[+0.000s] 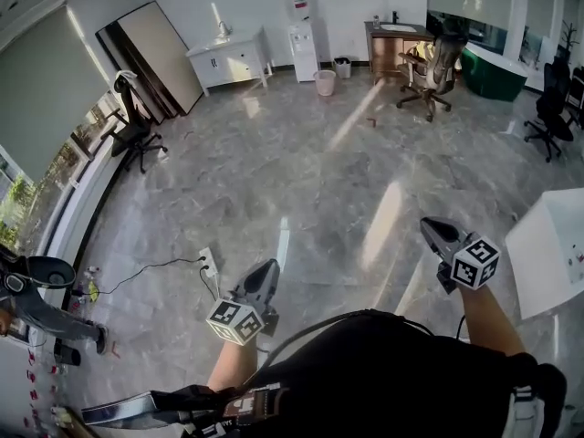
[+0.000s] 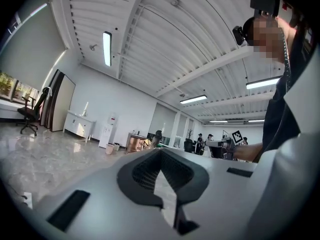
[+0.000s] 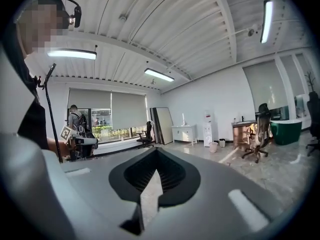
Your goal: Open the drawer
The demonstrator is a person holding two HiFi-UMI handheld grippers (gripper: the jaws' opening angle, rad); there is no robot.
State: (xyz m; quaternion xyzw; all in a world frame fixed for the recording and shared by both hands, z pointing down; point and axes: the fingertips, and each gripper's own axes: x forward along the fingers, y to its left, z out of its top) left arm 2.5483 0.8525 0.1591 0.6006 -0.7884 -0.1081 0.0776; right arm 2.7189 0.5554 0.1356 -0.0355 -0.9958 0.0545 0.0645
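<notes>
A white cabinet [image 1: 228,62] with drawers stands against the far wall, well across the marble floor from me; it also shows small in the left gripper view [image 2: 79,125] and the right gripper view [image 3: 184,132]. My left gripper [image 1: 265,276] is held level in front of my body at the lower middle, its jaws shut with nothing between them [image 2: 160,151]. My right gripper [image 1: 434,230] is held out at the right, also shut and empty [image 3: 156,151]. Neither gripper is near the cabinet.
A water dispenser [image 1: 302,35], a pink bin [image 1: 325,82] and a wooden desk [image 1: 392,48] with an office chair [image 1: 429,67] line the far side. A power strip [image 1: 209,263] with a cable lies on the floor. A white table [image 1: 552,249] is at my right.
</notes>
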